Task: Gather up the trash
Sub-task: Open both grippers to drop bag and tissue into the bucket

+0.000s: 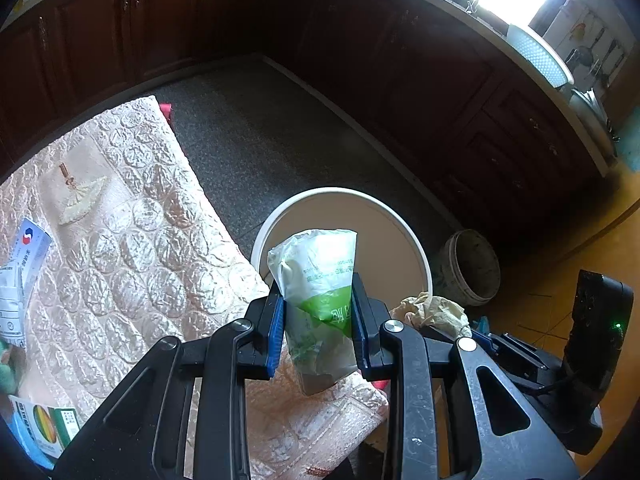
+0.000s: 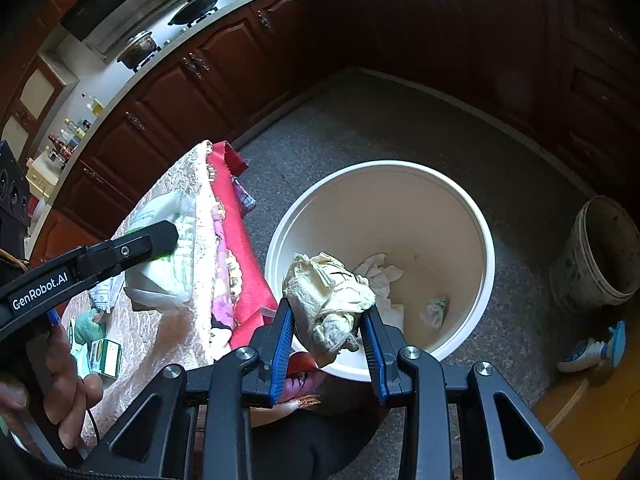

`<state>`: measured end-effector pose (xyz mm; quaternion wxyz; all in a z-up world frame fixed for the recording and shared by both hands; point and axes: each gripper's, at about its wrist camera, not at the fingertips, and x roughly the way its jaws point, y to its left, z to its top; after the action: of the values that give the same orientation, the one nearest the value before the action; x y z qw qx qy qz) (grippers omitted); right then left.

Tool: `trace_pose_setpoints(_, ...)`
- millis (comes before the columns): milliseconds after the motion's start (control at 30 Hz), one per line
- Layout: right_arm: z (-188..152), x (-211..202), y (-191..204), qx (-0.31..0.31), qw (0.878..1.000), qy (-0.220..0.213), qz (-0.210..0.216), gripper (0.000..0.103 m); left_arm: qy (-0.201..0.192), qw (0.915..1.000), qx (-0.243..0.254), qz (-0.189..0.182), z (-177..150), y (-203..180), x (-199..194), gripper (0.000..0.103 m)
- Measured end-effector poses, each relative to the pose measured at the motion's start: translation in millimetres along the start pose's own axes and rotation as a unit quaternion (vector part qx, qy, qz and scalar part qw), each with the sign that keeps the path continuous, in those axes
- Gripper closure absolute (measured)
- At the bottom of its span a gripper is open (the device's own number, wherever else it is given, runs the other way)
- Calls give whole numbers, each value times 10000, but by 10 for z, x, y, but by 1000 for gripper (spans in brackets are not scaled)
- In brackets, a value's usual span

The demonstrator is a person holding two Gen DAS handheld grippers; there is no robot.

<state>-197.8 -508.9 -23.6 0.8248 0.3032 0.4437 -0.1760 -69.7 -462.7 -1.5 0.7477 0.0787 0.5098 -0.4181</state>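
Both hands are loaded and we are right at the drop. The right gripper (image 2: 327, 322) is pinching a crumpled cream rag (image 2: 326, 294) between its blue pads, jaws closed on it, and it is hanging over the near rim of the white bin (image 2: 486, 240). Down in the bin some trash is already lying: white tissue (image 2: 378, 270) and a small greenish scrap (image 2: 436, 310) on the bottom.

Over on the other side, the left gripper (image 1: 317, 320) is clamping a green-and-white plastic packet (image 1: 320, 280), jaws shut on its middle, the packet standing upright between the pads. It is sitting above the table's near corner by the bin, over the quilted pink tablecloth (image 1: 140, 240); whether it is already clear of the table edge is hard to say through the fisheye, probably not quite.

So the step in hand, as I read it, is carrying to the bin. The right one looks closest: it needs a little push forward so the rag is hanging fully inside the rim, then the jaws parting. The left needs to swing across past the table corner before letting go.

More pickings are waiting along the table's left edge: a white leaflet (image 1: 24, 264) and a small green box (image 1: 52, 428).
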Motion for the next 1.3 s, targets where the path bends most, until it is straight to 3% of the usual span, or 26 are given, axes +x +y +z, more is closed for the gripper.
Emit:
trace_pose_setpoints(600,-11,104,-64,130,9998,110,-70,71,69,9998,35,-170,-17,60,168,76)
trace_pose_setpoints(667,-22,124,-69,141,9998,141,-95,69,93,9998,41,-154,-26,72,183,75)
trace_pose_setpoints(700,-25,136,-79,160,9997,155,-111,63,101,9998,34,-164,-27,73,184,74)
trace_pose_setpoints(733,-26,141,-87,188,9996,157,-118,53,110,9998,19,-186,-32,88,185,71)
trace_pose_setpoints(767,-27,138,-96,222,9996,142,-114,50,120,9997,3,-209,-35,100,188,70)
trace_pose_setpoints(1100,-34,158,-106,262,9994,175,-122,50,172,9995,-76,-265,-114,117,191,58)
trace_pose_setpoints(1167,-38,164,-116,269,9994,191,-128,50,139,9994,-120,-302,-130,127,169,48)
trace_pose_setpoints(1300,-38,158,-132,300,9993,201,-138,50,43,9991,-213,-374,-85,168,85,47)
